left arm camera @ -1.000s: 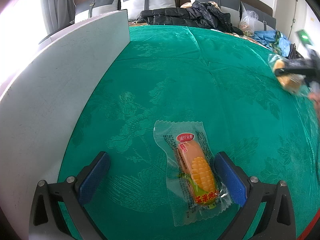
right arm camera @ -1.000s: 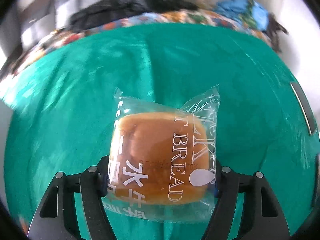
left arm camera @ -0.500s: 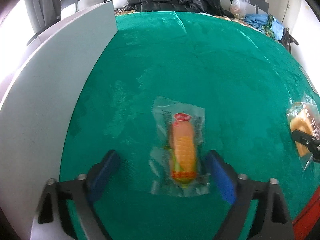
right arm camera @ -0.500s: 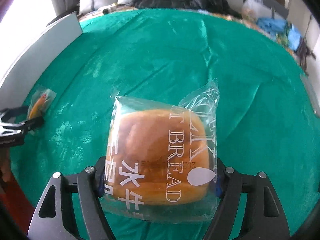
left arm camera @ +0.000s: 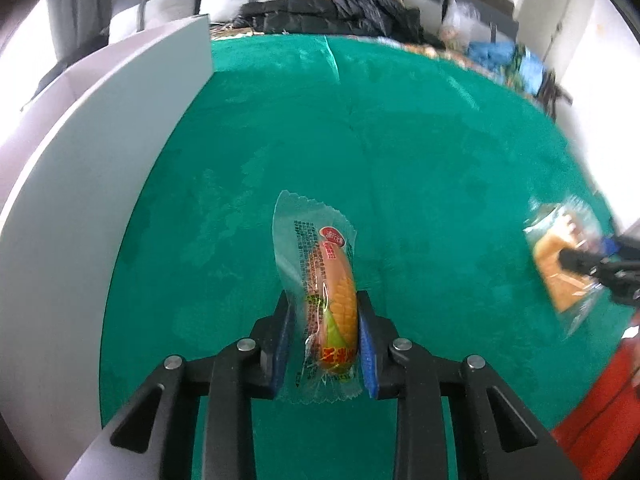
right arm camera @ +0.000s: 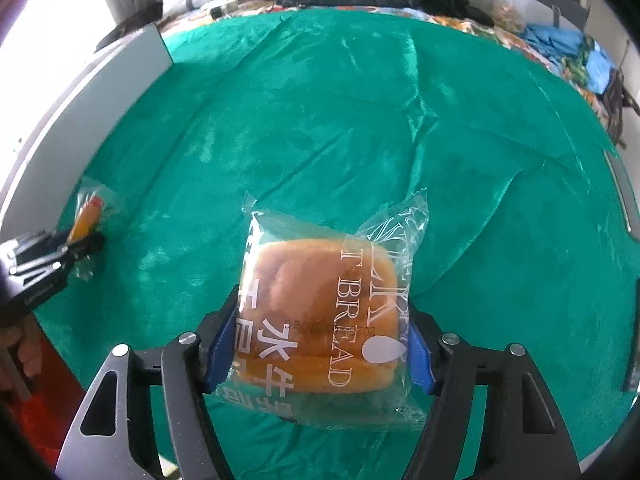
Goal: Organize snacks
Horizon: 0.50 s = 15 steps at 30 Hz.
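Note:
My left gripper (left arm camera: 324,312) is shut on a corn sausage snack (left arm camera: 330,292) in a clear wrapper and holds it above the green tablecloth (left arm camera: 400,140). My right gripper (right arm camera: 320,332) is shut on a packaged bread bun (right arm camera: 320,316) with white print and holds it over the cloth. The bun also shows at the right edge of the left wrist view (left arm camera: 560,264), blurred. The sausage snack (right arm camera: 86,220) and left gripper (right arm camera: 76,246) show at the left of the right wrist view.
A tall grey-white panel (left arm camera: 80,184) stands along the left side of the table, also in the right wrist view (right arm camera: 100,96). Dark jackets (left arm camera: 340,12) and a blue bag (right arm camera: 568,44) lie on a bed behind the table.
My left gripper has shut on the corn sausage snack and lifted it off the cloth. My right gripper still holds the bun and has drifted with it.

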{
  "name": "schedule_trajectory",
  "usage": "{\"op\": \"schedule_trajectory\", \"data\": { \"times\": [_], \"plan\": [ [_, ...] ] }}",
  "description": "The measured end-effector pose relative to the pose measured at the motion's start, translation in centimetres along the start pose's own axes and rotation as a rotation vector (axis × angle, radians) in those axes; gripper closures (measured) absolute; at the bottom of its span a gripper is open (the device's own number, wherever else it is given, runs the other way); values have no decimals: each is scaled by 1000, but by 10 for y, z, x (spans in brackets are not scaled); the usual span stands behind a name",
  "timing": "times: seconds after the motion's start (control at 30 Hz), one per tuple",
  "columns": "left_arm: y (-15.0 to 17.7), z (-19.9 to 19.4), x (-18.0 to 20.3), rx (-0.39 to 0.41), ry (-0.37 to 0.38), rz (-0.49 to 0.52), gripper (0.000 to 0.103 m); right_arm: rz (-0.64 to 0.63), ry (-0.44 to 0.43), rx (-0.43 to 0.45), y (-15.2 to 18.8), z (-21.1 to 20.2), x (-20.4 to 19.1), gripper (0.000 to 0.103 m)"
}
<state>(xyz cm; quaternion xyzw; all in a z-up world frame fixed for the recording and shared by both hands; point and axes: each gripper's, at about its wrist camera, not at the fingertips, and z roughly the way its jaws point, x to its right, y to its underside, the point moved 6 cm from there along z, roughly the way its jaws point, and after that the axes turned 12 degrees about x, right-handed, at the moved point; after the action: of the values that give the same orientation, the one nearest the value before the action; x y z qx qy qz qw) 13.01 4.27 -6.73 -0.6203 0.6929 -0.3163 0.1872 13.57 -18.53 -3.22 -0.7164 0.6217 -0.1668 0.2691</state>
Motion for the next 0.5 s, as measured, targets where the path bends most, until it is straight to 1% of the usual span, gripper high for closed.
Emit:
{"op": "schedule_trajectory", "data": {
  "times": [0.1,0.17,0.23,0.27,0.3,0.33,0.37,0.4,0.47,0.5],
  "plan": [
    [-15,-23,-7,47,53,-94,75,-13,-31,21,-15,-10,-16,31],
    [-35,-48,-19,101,92,-172,75,-16,-65,48,-32,-19,-32,31],
    [-53,-70,-38,150,100,-217,74,-24,-117,98,-58,-34,-60,31],
    [-65,-85,-53,181,92,-238,74,-28,-134,114,-68,-38,-70,31],
    [-72,-92,-64,198,82,-248,74,-34,-168,142,-84,-45,-90,31],
    [-83,-107,-87,225,54,-265,74,-38,-197,160,-95,-50,-106,31],
    [-88,-113,-100,235,36,-273,74,-47,-236,181,-111,-55,-127,31],
    [-93,-121,-120,247,1,-281,74,-61,-282,203,-127,-61,-155,31],
    [-96,-133,-167,254,-110,-288,74,-97,-364,233,-154,-68,-210,31],
    [-95,-134,-180,248,-136,-293,74,-111,-393,240,-162,-68,-232,31]
  ]
}}
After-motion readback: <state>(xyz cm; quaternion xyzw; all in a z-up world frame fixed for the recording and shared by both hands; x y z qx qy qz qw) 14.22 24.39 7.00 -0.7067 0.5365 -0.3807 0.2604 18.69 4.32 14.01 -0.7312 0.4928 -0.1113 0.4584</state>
